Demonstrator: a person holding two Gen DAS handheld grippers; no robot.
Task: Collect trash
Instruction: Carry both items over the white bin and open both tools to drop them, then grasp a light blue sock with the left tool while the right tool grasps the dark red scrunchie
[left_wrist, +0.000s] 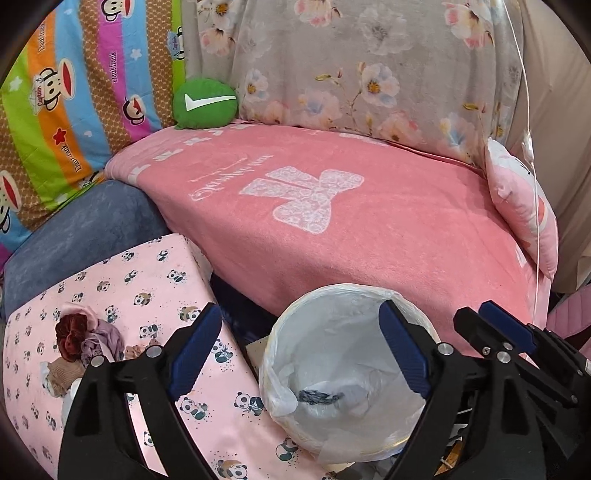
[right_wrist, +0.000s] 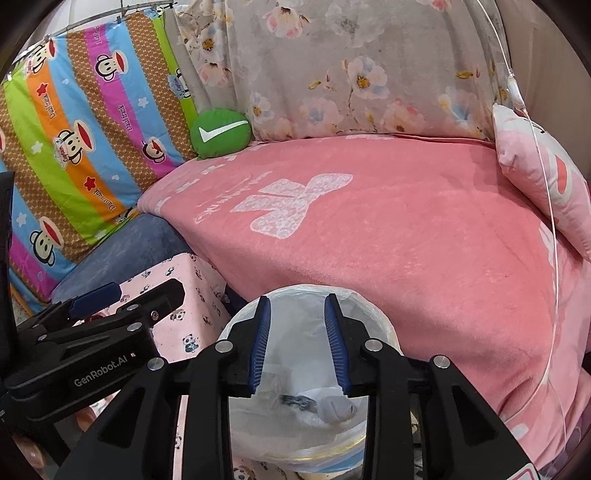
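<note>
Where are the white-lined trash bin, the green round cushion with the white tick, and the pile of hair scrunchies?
White plastic-lined trash bin (right_wrist: 384, 325): right wrist view, on its far rim.
Green round cushion with white tick (left_wrist: 205, 101): left wrist view, on its face.
Pile of fabric hair scrunchies (left_wrist: 79, 334): left wrist view, on the dark red one.

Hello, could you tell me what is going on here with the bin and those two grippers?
A person is collecting trash with a hand-held gripper in each hand. Both hover over a small bin lined with a white plastic bag, standing in front of a bed with a pink blanket. The right hand-held gripper is open and empty above the bin's mouth; the left hand-held gripper is open and empty too. Some crumpled trash already lies in the bag. Hair scrunchies sit on a panda-print surface beside the bin.
</note>
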